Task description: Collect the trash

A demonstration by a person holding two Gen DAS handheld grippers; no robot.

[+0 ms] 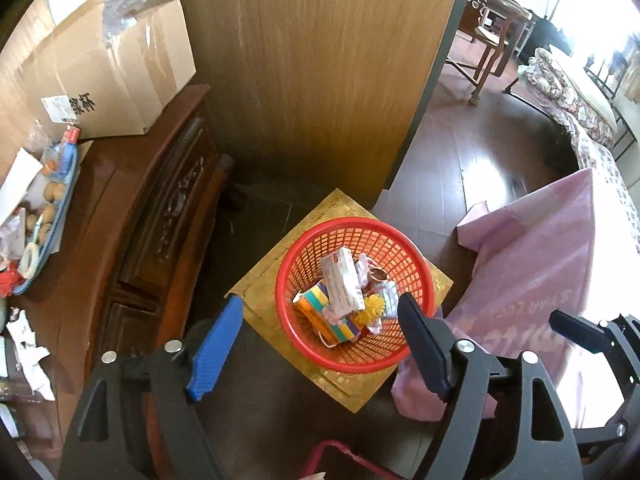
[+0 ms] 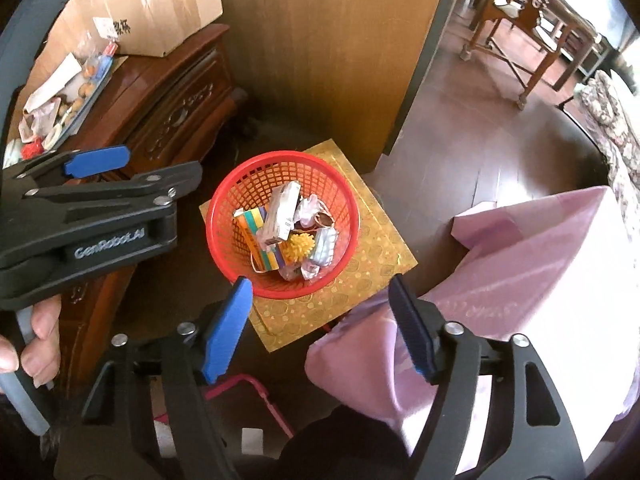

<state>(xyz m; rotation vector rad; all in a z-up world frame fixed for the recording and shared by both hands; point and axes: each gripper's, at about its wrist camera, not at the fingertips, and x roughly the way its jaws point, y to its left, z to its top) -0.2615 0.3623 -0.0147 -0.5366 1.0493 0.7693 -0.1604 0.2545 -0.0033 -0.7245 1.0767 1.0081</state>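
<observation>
A red mesh basket (image 1: 416, 280) (image 2: 224, 216) stands on a gold board (image 1: 264, 280) (image 2: 376, 236) on the floor. It holds trash: a white carton (image 1: 340, 280) (image 2: 282, 210), a striped box (image 1: 320, 312) (image 2: 256, 232), a yellow spiky ball (image 1: 372, 307) (image 2: 302, 245) and crumpled wrappers. My left gripper (image 1: 320, 322) is open and empty, above the basket's near side. My right gripper (image 2: 320, 300) is open and empty, just in front of the basket. The left gripper also shows at the left of the right wrist view (image 2: 132, 168).
A dark wooden cabinet (image 1: 160, 208) (image 2: 168, 112) on the left carries a cardboard box (image 1: 108, 72) and a blue tray (image 1: 60, 208) of clutter. A wood panel (image 1: 320, 72) stands behind the basket. A pink cloth (image 1: 540, 280) (image 2: 520, 272) drapes on the right. Chairs stand far right.
</observation>
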